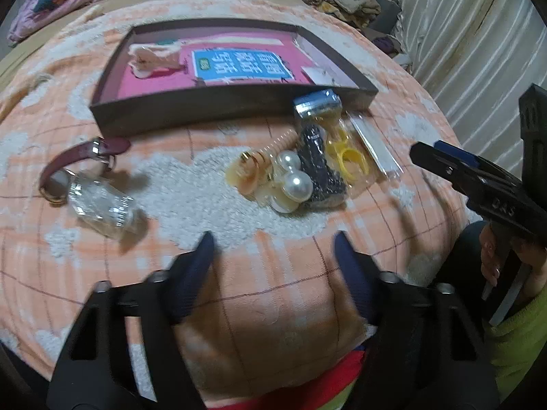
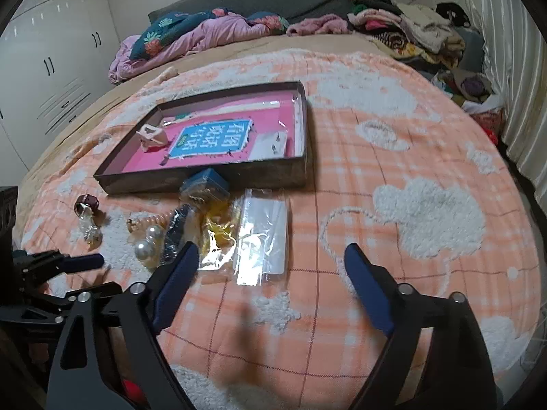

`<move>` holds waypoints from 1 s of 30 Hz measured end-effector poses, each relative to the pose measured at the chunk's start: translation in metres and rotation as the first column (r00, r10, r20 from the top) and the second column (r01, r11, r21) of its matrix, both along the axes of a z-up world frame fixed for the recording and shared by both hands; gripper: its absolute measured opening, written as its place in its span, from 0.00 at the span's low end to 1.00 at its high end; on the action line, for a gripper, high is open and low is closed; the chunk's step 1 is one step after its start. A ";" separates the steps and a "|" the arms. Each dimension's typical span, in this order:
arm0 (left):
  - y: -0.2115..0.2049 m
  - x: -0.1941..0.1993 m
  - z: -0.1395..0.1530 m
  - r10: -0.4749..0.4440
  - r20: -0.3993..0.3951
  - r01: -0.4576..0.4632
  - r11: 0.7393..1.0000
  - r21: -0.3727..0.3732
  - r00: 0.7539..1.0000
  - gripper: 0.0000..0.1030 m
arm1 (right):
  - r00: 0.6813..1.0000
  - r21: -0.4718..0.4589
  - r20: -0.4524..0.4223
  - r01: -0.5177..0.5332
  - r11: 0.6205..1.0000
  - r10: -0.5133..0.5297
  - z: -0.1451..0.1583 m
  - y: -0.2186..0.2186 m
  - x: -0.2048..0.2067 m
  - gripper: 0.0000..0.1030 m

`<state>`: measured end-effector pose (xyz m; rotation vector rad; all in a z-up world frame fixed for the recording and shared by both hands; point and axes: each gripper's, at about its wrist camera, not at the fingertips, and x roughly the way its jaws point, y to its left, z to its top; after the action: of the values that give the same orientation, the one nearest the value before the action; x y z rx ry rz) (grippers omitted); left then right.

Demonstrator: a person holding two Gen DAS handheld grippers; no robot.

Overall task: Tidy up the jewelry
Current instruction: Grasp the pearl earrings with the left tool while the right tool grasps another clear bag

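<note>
A dark shallow tray (image 1: 191, 102) (image 2: 266, 172) with a pink floor lies on the orange blanket and holds a cream hair claw (image 1: 154, 59) (image 2: 152, 138) and a small white card (image 2: 270, 145). In front of it lies a pile: pearl hair ties (image 1: 294, 177) (image 2: 148, 241), an orange coil tie (image 1: 273, 147), a dark beaded piece (image 1: 319, 171), a yellow ring in a clear bag (image 1: 352, 157) (image 2: 218, 235), a flat clear packet (image 2: 263, 235). A maroon-strap watch (image 1: 78, 157) and a crystal bangle (image 1: 102, 205) lie to the left. My left gripper (image 1: 273, 249) is open above the blanket, just short of the pile. My right gripper (image 2: 270, 256) is open over the clear packet.
Crumpled bedding (image 2: 191, 37) and a heap of clothes (image 2: 403, 30) lie at the far end of the bed. White cupboards (image 2: 51, 61) stand at the left, a curtain (image 2: 512, 68) at the right. The right gripper's body (image 1: 485, 184) shows at the right of the left wrist view.
</note>
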<state>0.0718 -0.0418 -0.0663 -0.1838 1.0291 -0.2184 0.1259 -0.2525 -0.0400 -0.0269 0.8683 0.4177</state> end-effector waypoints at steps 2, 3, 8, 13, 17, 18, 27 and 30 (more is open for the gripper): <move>-0.002 0.003 -0.006 -0.011 -0.009 0.011 1.000 -0.011 1.000 0.35 | 1.000 0.004 -0.016 0.004 1.000 -0.003 -0.005 -0.001 0.003 0.78; -0.003 0.004 -0.006 -0.015 -0.012 0.015 1.000 -0.016 1.000 0.33 | 1.000 0.006 -0.021 0.005 1.000 -0.005 -0.006 -0.002 0.004 0.78; -0.008 0.011 -0.009 -0.029 0.002 0.029 0.999 -0.022 1.000 0.29 | 1.000 0.013 -0.027 0.009 1.000 -0.008 -0.009 -0.003 0.007 0.77; -0.013 0.023 -0.011 -0.024 0.018 0.024 1.000 0.011 1.000 0.29 | 0.999 0.016 -0.035 0.004 1.000 -0.004 -0.012 -0.002 0.010 0.77; -0.012 0.033 -0.011 -0.026 0.025 0.026 1.000 0.011 0.999 0.30 | 0.999 0.021 -0.047 0.011 1.000 -0.010 -0.016 -0.003 0.015 0.77; -0.013 0.035 -0.012 -0.028 0.027 0.027 1.000 0.010 0.999 0.30 | 0.999 0.021 -0.050 0.014 1.000 -0.013 -0.017 -0.003 0.016 0.77; -0.010 0.047 -0.016 -0.042 0.045 0.042 0.999 -0.008 0.998 0.39 | 0.994 0.034 -0.112 -0.001 0.999 0.005 -0.032 0.006 0.037 0.69; -0.009 0.051 -0.017 -0.042 0.047 0.042 0.999 -0.008 0.998 0.40 | 0.991 0.033 -0.131 -0.005 0.999 0.010 -0.038 0.012 0.046 0.64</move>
<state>0.1227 -0.0511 -0.0831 -0.1646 0.9866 -0.2642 0.1716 -0.2400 -0.0783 0.0278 0.9912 0.4443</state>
